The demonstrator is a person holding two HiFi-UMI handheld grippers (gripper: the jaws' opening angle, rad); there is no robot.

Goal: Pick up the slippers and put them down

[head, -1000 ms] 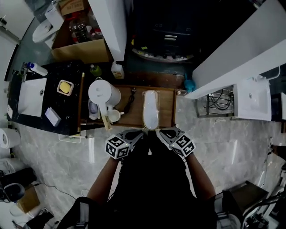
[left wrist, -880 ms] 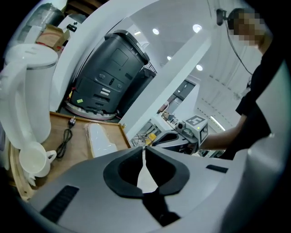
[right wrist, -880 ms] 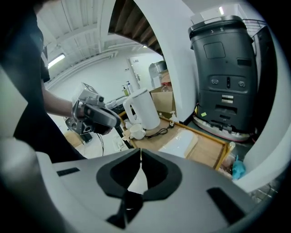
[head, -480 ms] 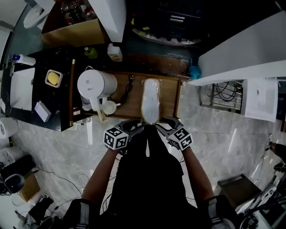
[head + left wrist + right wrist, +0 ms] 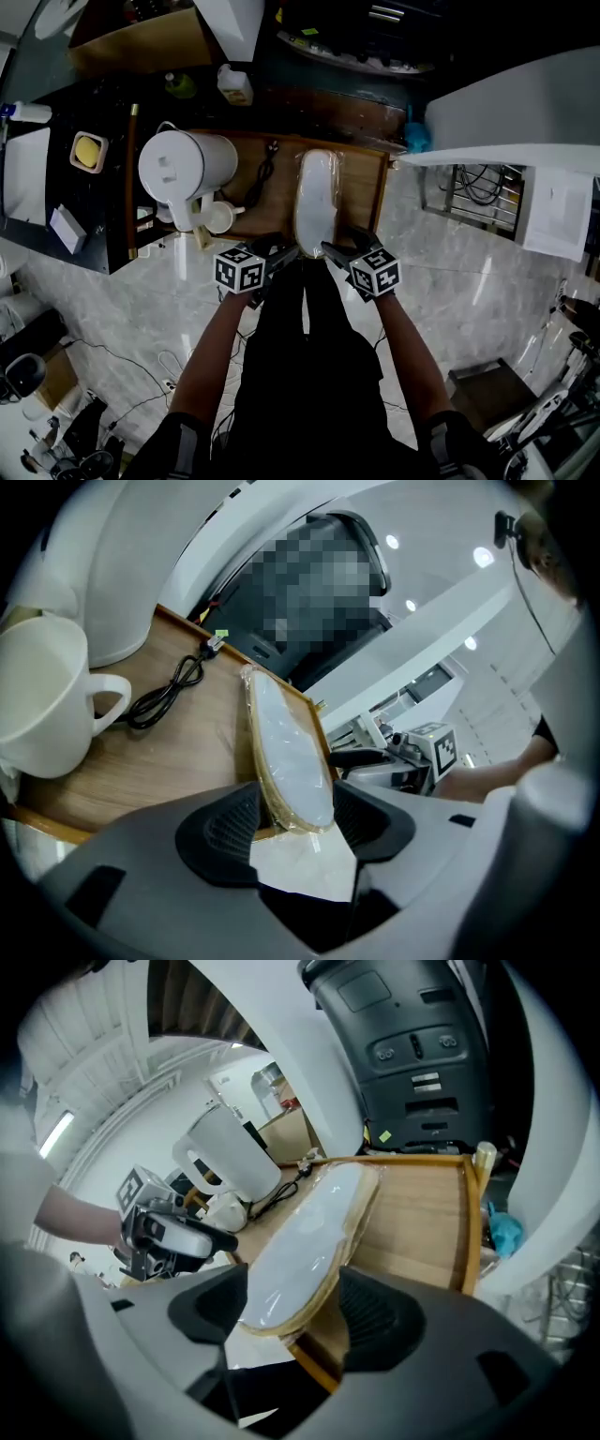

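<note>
White kettle (image 5: 183, 169) — mug (image 5: 221, 217), cable (image 5: 263, 176)

on the tray (image 5: 361, 202) we find the slippers (image 5: 316, 192) lying lengthwise, right of its middle, their near end out over its near edge. the kettle (image 5: 183, 166) stands at the left end, the mug (image 5: 220, 217) just before it, the cord (image 5: 265, 178) between kettle and slippers.

head view dim at far side, glare on marble floor (image 5: 473, 281); gripper views bright under ceiling lights (image 5: 483, 557), fisheye-warped w/ dark corners.
</note>
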